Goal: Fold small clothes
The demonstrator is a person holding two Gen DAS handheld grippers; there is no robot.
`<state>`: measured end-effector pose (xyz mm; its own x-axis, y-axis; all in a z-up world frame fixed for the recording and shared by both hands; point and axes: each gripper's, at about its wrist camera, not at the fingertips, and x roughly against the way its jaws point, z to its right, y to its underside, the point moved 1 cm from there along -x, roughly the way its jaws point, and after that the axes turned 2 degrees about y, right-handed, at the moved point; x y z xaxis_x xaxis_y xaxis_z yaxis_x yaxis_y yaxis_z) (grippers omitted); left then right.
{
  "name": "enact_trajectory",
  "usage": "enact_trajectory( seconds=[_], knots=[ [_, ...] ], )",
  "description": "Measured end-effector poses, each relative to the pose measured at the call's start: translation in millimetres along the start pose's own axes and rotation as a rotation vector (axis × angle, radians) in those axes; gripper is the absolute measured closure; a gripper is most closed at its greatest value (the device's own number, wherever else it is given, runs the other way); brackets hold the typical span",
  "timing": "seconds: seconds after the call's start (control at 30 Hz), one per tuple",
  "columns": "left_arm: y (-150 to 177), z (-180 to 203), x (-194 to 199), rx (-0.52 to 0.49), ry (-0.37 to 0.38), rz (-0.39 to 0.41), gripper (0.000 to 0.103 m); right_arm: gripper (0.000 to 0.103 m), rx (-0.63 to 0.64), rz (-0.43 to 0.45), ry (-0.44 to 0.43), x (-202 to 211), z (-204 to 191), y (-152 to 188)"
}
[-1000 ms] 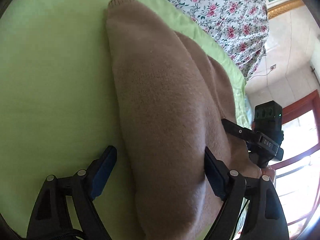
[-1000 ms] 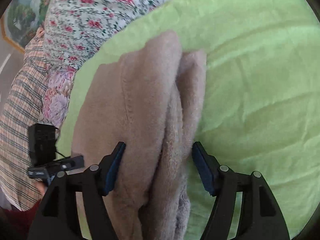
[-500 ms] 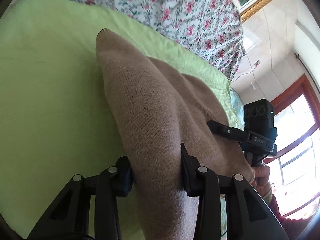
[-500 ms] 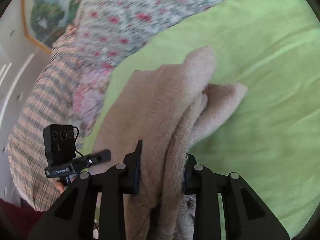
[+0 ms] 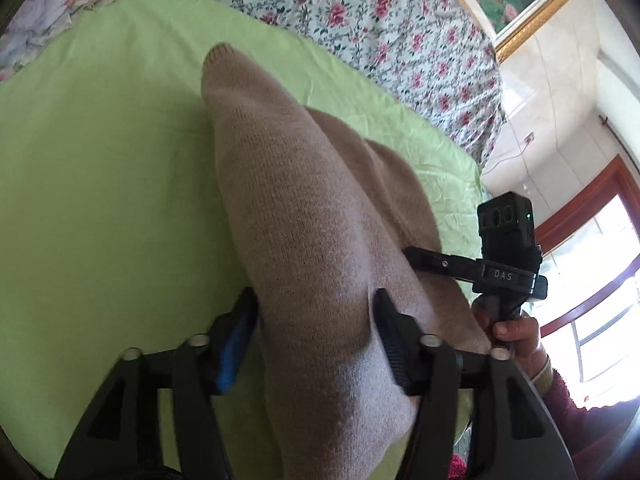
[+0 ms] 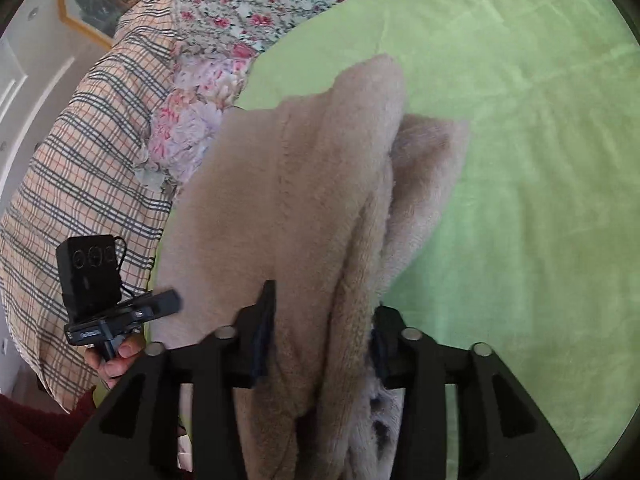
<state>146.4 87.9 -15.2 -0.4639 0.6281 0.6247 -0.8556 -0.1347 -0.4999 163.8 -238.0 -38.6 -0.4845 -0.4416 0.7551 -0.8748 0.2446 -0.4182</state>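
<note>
A small tan knit garment (image 5: 304, 216) lies partly on the green sheet (image 5: 100, 168), its near edge lifted. My left gripper (image 5: 316, 320) is shut on that near edge, with cloth bunched between its jaws. In the right wrist view the same garment (image 6: 288, 200) shows its fleecy folds, and my right gripper (image 6: 324, 320) is shut on its other near corner. Each gripper shows in the other's view: the right one (image 5: 508, 256) and the left one (image 6: 104, 300). The far end of the garment rests on the sheet.
A floral quilt (image 5: 360, 12) lies bunched along the far edge of the green sheet. A plaid cloth (image 6: 80, 152) lies at the left in the right wrist view. A window with a red frame (image 5: 580, 240) is at the right.
Both grippers closed from open onto the garment's near edge and lifted it, so the cloth rose off the sheet and the far bedding came into view.
</note>
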Motion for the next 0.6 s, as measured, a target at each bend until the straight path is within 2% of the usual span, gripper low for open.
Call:
enact_trajectory(
  seconds=[0.07,0.17,0.27,0.3,0.33,0.37,0.4,0.47,0.5,0.6],
  knots=[
    [-10.1,-4.9,4.3,0.014,-0.016,0.032,0.033,0.047,0.011,0.051,0.051,14.7,-0.7,-8.4],
    [-27.4,-18.9,7.4,0.053,-0.064,0.056,0.033,0.047,-0.004,0.135,0.088,28.5,4.5,-31.6],
    [-45.1,-24.0,-0.7,0.092,-0.101,0.067,0.033,0.047,-0.049,0.137,0.072,14.7,14.0,-56.5],
    [-50.2,-23.9,-5.7,0.095,-0.133,0.067,0.032,0.056,-0.060,0.127,0.069,7.8,16.4,-63.1],
    [-51.9,-24.1,-8.2,0.095,-0.155,0.064,0.033,0.090,-0.067,0.110,0.071,-1.1,17.5,-70.2],
    [-53.8,-22.6,-11.7,0.088,-0.192,0.058,0.037,0.095,-0.056,0.130,0.083,-1.9,12.6,-76.1],
    [-53.6,-21.0,-13.7,0.079,-0.220,0.056,0.045,0.095,-0.030,0.169,0.078,2.7,4.2,-80.1],
    [-50.6,-18.8,-13.1,0.049,-0.265,0.058,0.050,0.095,0.028,0.247,0.068,15.8,-13.9,-85.8],
    [-49.4,-17.3,-14.6,0.030,-0.290,0.056,0.051,0.095,0.046,0.254,0.106,16.6,-17.4,-87.2],
    [-47.4,-10.7,-24.1,-0.006,-0.339,0.041,0.051,0.095,0.014,0.153,0.188,-8.0,-0.9,-84.2]
  ],
)
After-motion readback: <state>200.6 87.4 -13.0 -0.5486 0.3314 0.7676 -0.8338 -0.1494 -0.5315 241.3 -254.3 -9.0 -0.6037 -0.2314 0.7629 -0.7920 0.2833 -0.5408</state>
